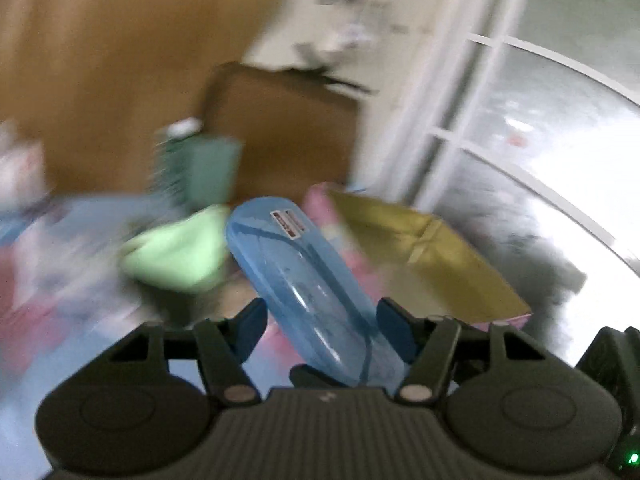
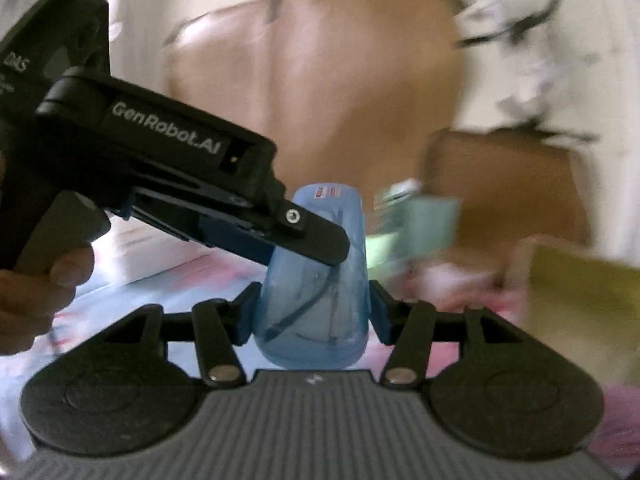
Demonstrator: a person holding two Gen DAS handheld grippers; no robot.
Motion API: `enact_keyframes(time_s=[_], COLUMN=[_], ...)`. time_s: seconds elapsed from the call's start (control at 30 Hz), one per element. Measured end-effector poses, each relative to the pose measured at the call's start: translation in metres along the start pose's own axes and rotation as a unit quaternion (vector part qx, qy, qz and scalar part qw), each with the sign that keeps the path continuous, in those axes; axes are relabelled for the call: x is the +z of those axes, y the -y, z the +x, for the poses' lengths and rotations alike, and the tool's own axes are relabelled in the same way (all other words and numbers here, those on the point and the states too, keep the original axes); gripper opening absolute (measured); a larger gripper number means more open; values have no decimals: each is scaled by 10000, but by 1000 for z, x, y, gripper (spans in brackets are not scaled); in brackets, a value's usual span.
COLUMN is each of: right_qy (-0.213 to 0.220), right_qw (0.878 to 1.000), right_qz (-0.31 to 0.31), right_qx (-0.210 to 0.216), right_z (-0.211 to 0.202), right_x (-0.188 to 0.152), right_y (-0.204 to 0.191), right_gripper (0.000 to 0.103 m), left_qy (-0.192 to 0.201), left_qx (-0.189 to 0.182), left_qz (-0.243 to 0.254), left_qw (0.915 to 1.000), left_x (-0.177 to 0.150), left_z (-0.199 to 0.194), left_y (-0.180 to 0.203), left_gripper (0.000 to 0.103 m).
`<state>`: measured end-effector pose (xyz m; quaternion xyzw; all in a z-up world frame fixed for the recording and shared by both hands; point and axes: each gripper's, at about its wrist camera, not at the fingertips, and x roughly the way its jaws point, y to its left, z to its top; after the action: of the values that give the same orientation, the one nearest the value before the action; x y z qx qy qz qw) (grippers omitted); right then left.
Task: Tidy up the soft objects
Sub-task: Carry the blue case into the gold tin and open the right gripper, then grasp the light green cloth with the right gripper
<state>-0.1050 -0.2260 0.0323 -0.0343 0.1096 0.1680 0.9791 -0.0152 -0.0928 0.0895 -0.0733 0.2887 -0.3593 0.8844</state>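
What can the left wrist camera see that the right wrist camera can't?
Only the left wrist view shows the frosted glass door at its right side. Only the right wrist view shows the left hand-held gripper from outside, reaching across with "GenRobot.AI" printed on it, and the person's fingers holding it. Both views share the clear blue case sitting between each camera's own gripper fingers, the light green cloth, the mustard yellow cloth and the brown cardboard behind.
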Motion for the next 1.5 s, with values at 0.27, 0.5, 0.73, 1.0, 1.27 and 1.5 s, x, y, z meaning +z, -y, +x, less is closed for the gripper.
enact_keyframes(time_s=[0.27, 0.5, 0.73, 1.0, 1.27, 1.5], right_qy=[-35, -525, -342, -117, -818, -1256], right_qw=[9878, 9792, 9799, 9933, 9931, 9877], right_qz=[587, 1124, 1109, 700, 832, 928], right_qx=[-1439, -1607, -1620, -913, -120, -127], right_z=[-6, 12, 9, 20, 126, 174], right_x=[-2, -14, -18, 3, 27, 24], right_y=[105, 144, 128, 75, 39, 36], right_gripper=[58, 59, 59, 58, 58, 5], left_qy=[-278, -750, -492, 445, 490, 720], left_qx=[-666, -538, -564, -369, 893, 908], left_qz=[416, 166, 157, -295, -1306, -1787], left_qw=[9965, 9956, 9971, 9979, 9862, 9771], left_x=[21, 15, 11, -8, -62, -73], left_z=[119, 171, 143, 44, -34, -69], left_y=[85, 90, 76, -20, -123, -145], left_gripper=[63, 64, 65, 66, 65, 65])
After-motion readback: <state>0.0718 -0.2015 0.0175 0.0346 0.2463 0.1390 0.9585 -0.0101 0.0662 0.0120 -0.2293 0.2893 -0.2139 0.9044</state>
